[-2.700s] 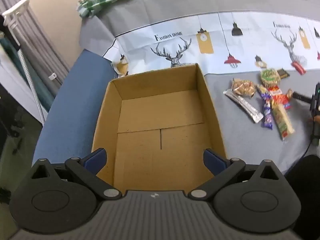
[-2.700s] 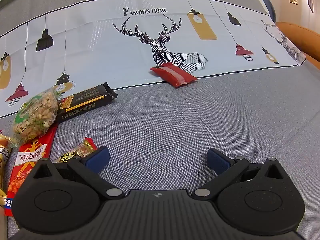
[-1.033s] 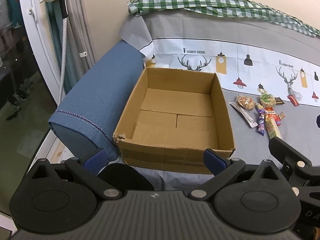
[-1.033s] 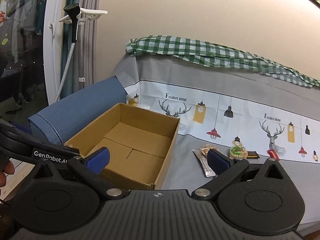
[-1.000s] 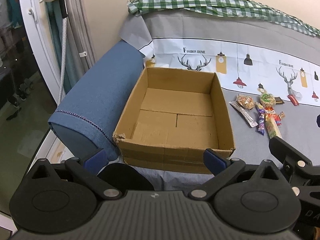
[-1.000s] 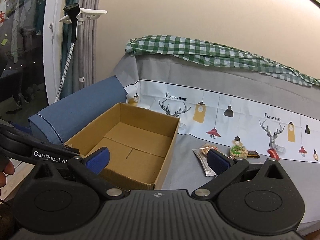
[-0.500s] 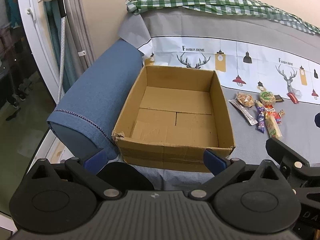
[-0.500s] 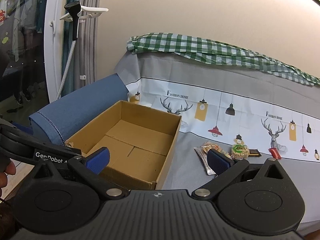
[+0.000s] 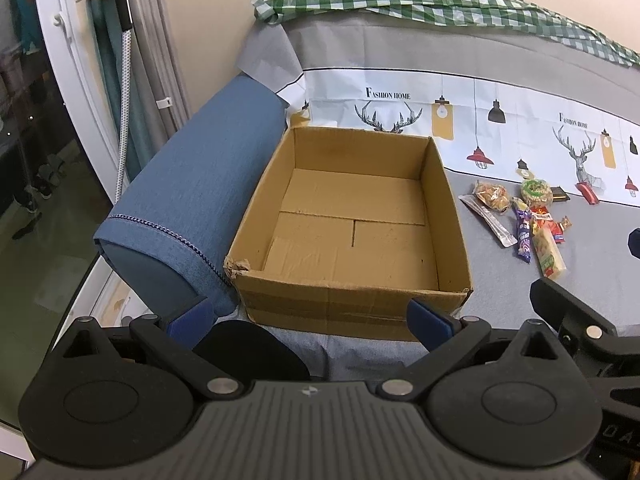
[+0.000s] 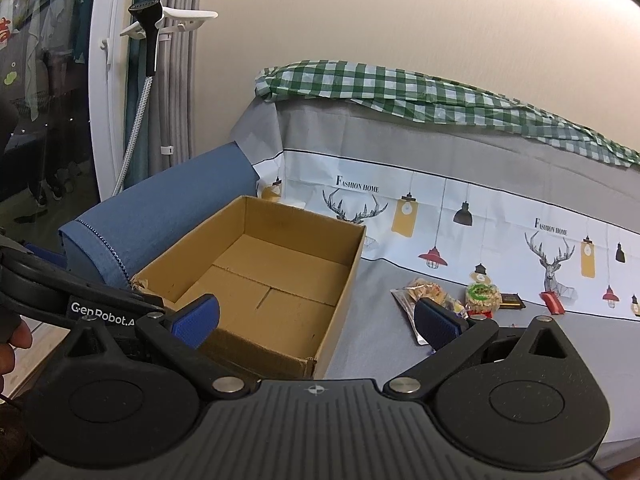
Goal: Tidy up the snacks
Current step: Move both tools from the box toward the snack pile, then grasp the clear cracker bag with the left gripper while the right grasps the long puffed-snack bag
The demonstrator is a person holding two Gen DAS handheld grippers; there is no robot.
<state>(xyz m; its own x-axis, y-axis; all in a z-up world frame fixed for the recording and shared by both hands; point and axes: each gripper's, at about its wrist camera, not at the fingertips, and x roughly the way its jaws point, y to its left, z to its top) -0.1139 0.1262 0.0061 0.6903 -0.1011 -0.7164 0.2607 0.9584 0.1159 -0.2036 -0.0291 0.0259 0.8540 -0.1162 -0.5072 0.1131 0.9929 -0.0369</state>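
An empty cardboard box (image 9: 356,224) (image 10: 264,276) sits open on the grey sofa seat. To its right lie several snack packets (image 9: 524,216) (image 10: 452,300) in a loose cluster, with a small red packet (image 9: 588,193) (image 10: 553,302) farther right. My left gripper (image 9: 308,320) is open and held back from the box's near wall, holding nothing. My right gripper (image 10: 316,316) is open too, also empty, well short of the box and snacks. The left gripper's body (image 10: 72,300) shows at the left of the right wrist view.
A blue sofa armrest (image 9: 188,208) (image 10: 160,216) borders the box's left side. A printed deer cloth (image 9: 500,132) and a green checked cloth (image 9: 420,4) cover the backrest. A garment steamer on a stand (image 10: 150,40) and a glass door are at the left.
Both grippers have pulled back and up from close over the box and the snacks to a distant view of the sofa. In the last half second they shifted only slightly.
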